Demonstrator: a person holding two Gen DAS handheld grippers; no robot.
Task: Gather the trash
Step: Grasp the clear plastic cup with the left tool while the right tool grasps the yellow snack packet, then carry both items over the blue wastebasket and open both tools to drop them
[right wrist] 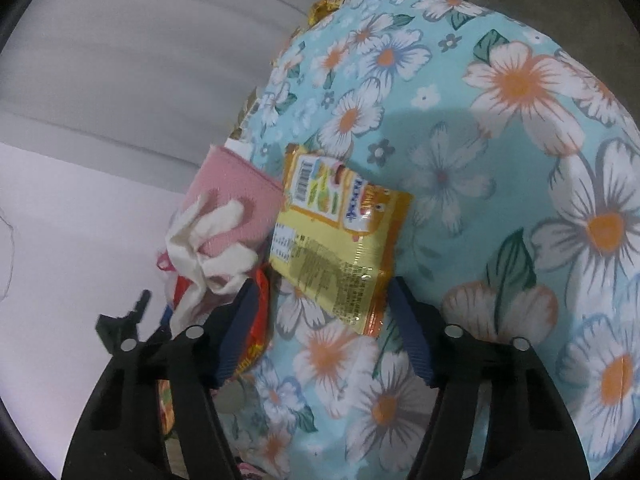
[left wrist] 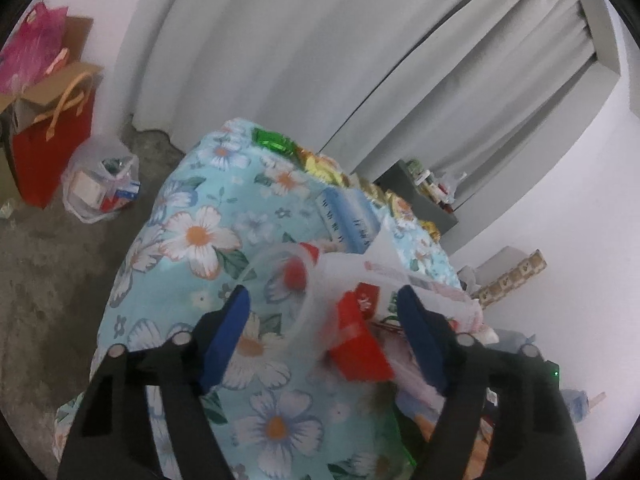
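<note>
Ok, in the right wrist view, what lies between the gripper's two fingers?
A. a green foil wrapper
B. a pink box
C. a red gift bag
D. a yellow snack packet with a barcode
D: the yellow snack packet, barcode near its top, lies on the floral cloth with its lower end between the right gripper's open fingers, not clamped.

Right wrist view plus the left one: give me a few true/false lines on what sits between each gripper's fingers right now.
1. A yellow snack wrapper lies between the right gripper fingers. True.
2. The right gripper is clamped shut on it. False: the pads stand apart from it.
3. The tablecloth is plain white. False: light blue with flowers.
4. A red packet sits between the left gripper fingers. True.
5. A red gift bag stands on the table. False: it stands on the floor by the wall.
</note>
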